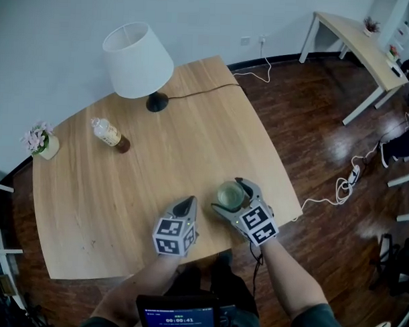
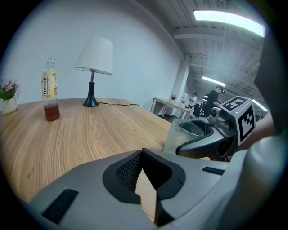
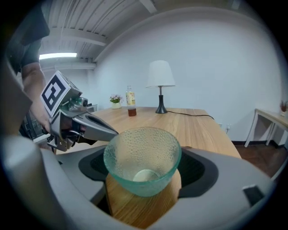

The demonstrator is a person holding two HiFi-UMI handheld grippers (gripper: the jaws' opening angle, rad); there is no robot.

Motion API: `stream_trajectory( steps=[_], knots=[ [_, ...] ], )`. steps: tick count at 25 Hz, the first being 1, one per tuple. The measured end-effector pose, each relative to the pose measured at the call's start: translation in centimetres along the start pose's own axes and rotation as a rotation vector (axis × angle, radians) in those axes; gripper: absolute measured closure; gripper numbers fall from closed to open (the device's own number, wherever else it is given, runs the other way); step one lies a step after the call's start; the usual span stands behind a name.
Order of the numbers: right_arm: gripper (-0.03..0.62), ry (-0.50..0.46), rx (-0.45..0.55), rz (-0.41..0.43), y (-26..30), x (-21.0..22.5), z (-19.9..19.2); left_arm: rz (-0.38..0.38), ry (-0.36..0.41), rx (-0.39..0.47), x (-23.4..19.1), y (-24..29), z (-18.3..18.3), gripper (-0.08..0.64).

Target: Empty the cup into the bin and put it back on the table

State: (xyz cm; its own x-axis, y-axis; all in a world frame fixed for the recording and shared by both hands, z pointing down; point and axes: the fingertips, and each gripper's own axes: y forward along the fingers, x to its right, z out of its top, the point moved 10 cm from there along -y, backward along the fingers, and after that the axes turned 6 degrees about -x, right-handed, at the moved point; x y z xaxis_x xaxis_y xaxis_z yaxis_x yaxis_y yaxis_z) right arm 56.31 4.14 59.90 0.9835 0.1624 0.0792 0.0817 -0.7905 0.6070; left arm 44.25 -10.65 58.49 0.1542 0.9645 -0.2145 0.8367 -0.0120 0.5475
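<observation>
- Cup of pale green, dimpled glass [image 3: 143, 164] stands upright near the front right edge of the light wooden table [image 1: 158, 158]. Its bare bottom shows through the open mouth.
- Right gripper [image 1: 228, 194], grey with a black-and-white marker cube, has its 2 jaws spread wide, 1 on each side of the cup. The pads are not pressing on the glass, so the cup rests on the wood by itself.
- Left gripper [image 1: 187, 203] sits just beside the right one. Its jaws are closed tip to tip with nothing between them, and only a sliver of tabletop shows behind the pads.
- Both grippers point slightly downward over the front of the table.
- White-shaded lamp on a dark base [image 1: 136, 60] stands at the far edge, with its cord running off to the right.
- Clear bottle holding a little brown liquid [image 1: 110, 134] stands upright left of the lamp.
- Small pot of pink flowers [image 1: 41, 142] sits at the far left corner.
- White cable [image 1: 344, 184] lies coiled on the dark wood floor [image 1: 313, 130] to the right.
</observation>
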Motion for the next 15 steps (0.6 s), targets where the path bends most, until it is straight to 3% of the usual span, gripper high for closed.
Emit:
stream_trajectory(
  steps=[9,15],
  knots=[
    [0.147,-0.037,0.046,0.000,-3.8,-1.5,1.1,0.005,-0.040,0.130,0.4,-3.9,1.8,0.557],
    [0.147,-0.043,0.107,-0.011,-6.8,-2.6,2.2,0.004,-0.014,0.210,1.4,-7.2,3.2,0.557]
  ],
)
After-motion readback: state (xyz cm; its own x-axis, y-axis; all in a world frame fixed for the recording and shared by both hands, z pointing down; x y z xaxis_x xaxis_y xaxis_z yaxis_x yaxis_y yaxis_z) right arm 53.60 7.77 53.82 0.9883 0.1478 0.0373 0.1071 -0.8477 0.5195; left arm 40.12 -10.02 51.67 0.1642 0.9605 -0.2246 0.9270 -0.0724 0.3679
